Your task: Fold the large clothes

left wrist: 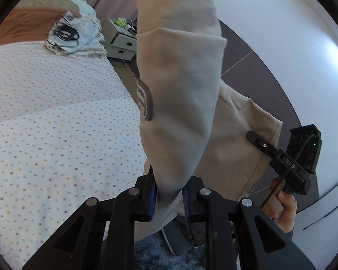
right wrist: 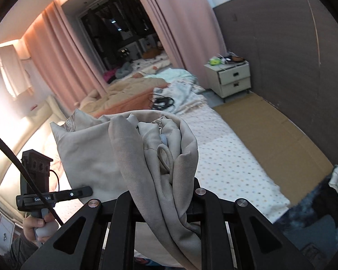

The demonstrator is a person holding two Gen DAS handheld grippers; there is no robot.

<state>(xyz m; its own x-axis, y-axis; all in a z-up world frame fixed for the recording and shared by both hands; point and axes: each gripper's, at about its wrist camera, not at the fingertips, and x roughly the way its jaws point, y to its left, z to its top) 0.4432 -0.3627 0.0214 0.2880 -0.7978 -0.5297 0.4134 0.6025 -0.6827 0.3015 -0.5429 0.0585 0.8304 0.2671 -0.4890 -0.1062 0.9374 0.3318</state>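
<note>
A large beige garment (left wrist: 187, 85) with a dark round patch (left wrist: 144, 100) hangs in the air beside the bed. My left gripper (left wrist: 169, 193) is shut on its lower edge, with cloth pinched between the blue pads. My right gripper (right wrist: 162, 193) is shut on a bunched part of the same garment (right wrist: 146, 148), which drapes over and hides its fingertips. The right gripper also shows in the left wrist view (left wrist: 288, 157), clamped on the garment's edge. The left gripper shows in the right wrist view (right wrist: 56, 196), at the garment's left corner.
A bed with a dotted white sheet (left wrist: 51, 121) lies to the left and ahead. Black cables (left wrist: 65, 33) rest on crumpled bedding. A white nightstand (right wrist: 232, 78) stands by the grey wall. Brown cardboard (right wrist: 270, 130) covers the floor beside the bed. A dark rug (right wrist: 315, 216) lies below.
</note>
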